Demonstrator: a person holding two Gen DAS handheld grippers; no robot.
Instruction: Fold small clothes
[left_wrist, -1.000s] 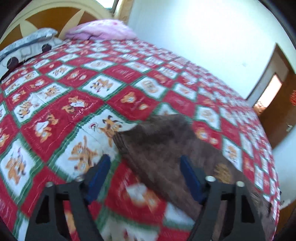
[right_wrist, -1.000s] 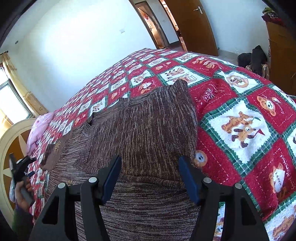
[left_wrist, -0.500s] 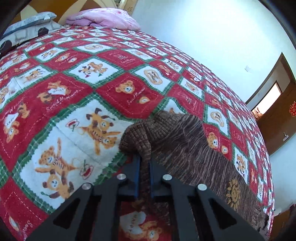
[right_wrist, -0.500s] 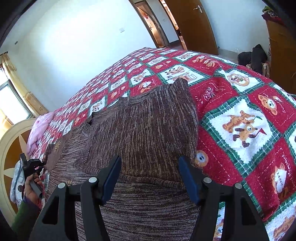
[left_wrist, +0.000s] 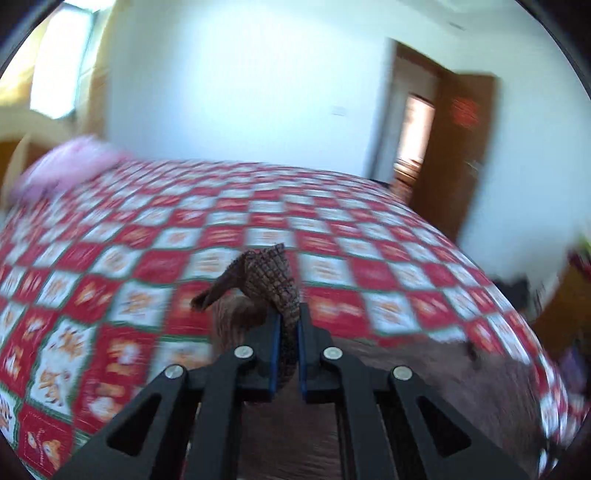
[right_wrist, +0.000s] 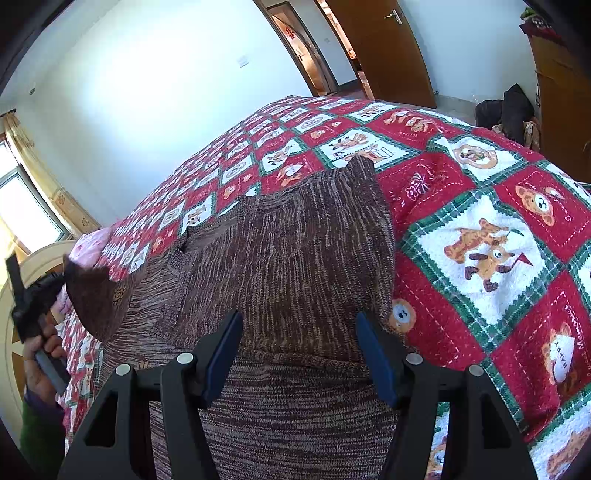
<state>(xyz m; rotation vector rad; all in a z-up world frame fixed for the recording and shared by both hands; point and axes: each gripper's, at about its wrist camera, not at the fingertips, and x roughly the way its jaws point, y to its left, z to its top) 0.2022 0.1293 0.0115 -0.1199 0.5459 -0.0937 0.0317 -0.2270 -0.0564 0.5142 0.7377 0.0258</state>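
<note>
A brown knit garment (right_wrist: 280, 266) lies spread on the red-and-white patchwork bedspread (right_wrist: 480, 229). My left gripper (left_wrist: 287, 325) is shut on a ribbed corner of the garment (left_wrist: 273, 280) and holds it lifted above the bed. In the right wrist view the left gripper (right_wrist: 55, 282) shows at far left with the raised brown corner (right_wrist: 96, 299) hanging from it. My right gripper (right_wrist: 299, 325) is open and empty, hovering over a folded part of the garment.
A pink pillow (left_wrist: 70, 170) and a wooden headboard (right_wrist: 22, 280) lie at the bed's head. An open brown door (right_wrist: 376, 48) and a dark bag (right_wrist: 506, 110) are beyond the bed's foot. The left wrist view is motion-blurred.
My left gripper closed on the garment's corner, then lifted it off the bed and swung toward the door side. My right gripper has stayed open in place.
</note>
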